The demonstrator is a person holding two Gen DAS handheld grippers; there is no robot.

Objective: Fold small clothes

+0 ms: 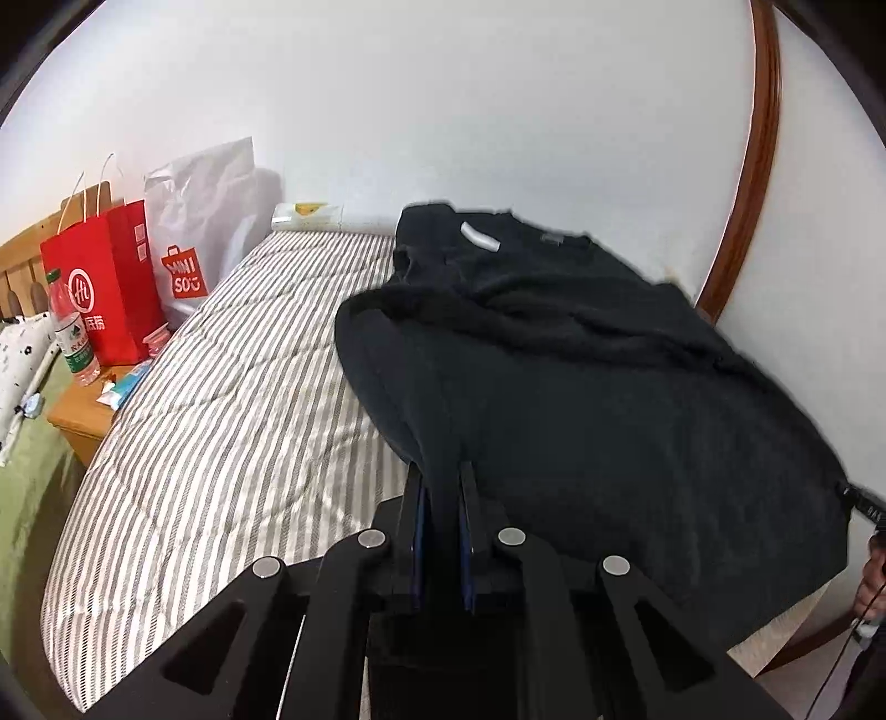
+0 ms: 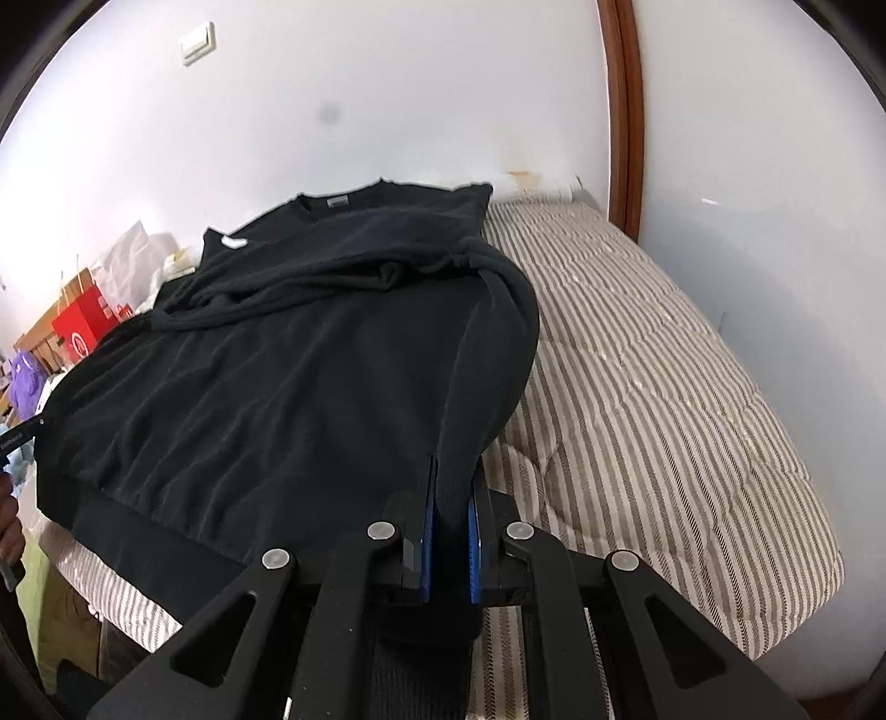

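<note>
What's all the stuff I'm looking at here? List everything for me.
sweater: 1, black, spread on the bed, sleeves folded across the chest
bed: 1, grey and white stripes, against the wall
red bag: 1, red, on the nightstand
white bag: 1, white with red logo, beside the red bag
bottle: 1, clear with green label, by the red bag
nightstand: 1, wood, beside the bed
tissue pack: 1, white, at the bed's far end
switch: 1, white, on the wall
left gripper: 1, black, shut on the sweater's edge
right gripper: 1, black, shut on the sweater's edge
</note>
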